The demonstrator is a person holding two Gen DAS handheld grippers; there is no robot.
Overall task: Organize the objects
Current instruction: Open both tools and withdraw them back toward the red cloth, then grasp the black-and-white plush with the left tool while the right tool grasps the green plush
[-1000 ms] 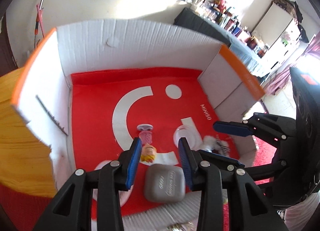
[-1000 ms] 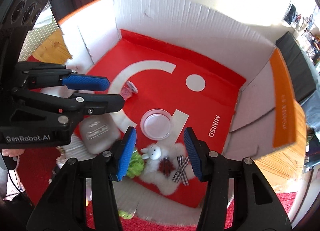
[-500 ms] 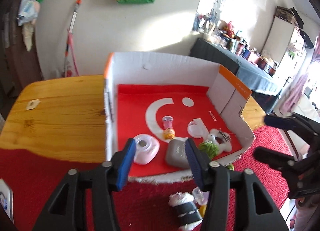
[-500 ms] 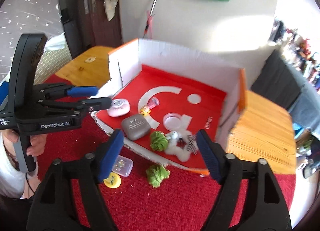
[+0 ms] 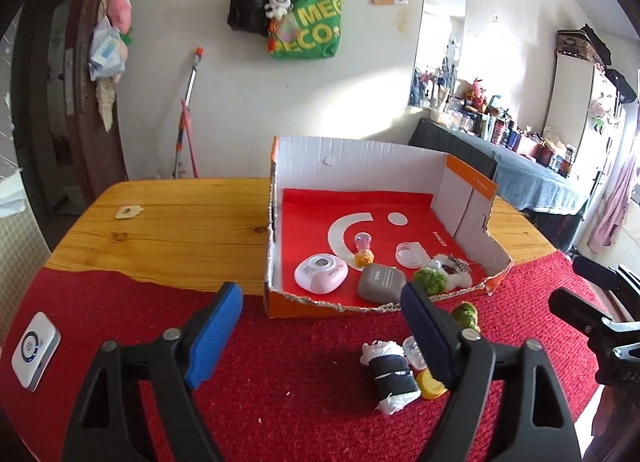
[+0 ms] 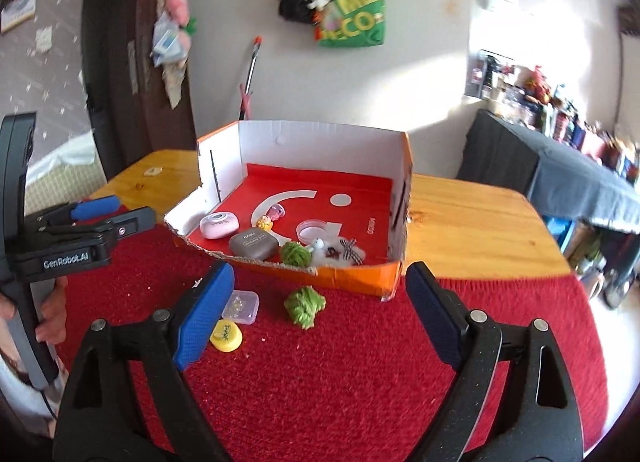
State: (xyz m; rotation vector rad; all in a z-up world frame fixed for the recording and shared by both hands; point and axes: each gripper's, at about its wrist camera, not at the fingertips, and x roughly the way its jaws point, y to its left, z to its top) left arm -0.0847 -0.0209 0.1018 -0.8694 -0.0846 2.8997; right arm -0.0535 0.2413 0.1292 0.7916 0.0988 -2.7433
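2 green yarn balls [image 6: 305, 305], yellow cap [image 6: 226, 335] outside box [image 6: 320, 134]; left tongs [image 5: 320, 336] empty.

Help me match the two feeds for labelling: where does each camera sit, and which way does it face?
Left wrist: on the left gripper, facing the cardboard box over its open fingers; right gripper at right edge.
Right wrist: on the right gripper, facing the same box over open fingers; left gripper and hand at left.
Shared: box, grey case, red mat.
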